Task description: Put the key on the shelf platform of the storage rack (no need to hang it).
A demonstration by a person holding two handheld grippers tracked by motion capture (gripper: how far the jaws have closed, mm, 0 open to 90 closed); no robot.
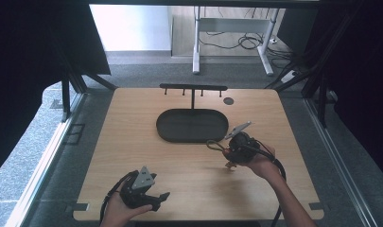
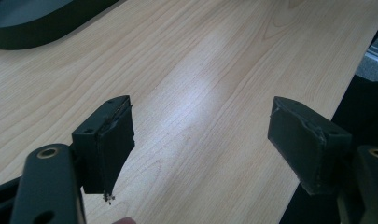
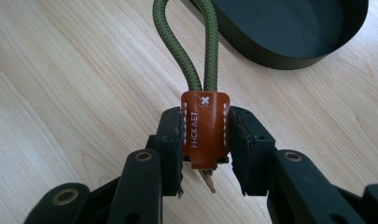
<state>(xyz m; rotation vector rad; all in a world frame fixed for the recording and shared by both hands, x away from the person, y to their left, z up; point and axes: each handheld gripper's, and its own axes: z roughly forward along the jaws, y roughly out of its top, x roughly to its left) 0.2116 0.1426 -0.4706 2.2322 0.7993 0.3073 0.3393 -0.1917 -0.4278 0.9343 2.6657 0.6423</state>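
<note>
Oval tray (image 1: 192, 125) is set at table (image 1: 132, 142) centre, toward the far side; hook rack (image 1: 193, 88) is stood just behind it. Right gripper (image 1: 229, 156) is held near tray's right front, clamped on keychain tab (image 3: 205, 128), cord loop (image 3: 189, 42) extended toward tray. Left gripper (image 1: 156, 198) is held at front edge, left of centre, jaws apart.

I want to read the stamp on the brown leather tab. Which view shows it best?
The right gripper view: the tab sits close up between the jaws, lettering and stitching legible. The high view shows the green cord sticking out of the right gripper, the tab too small to tell.
</note>
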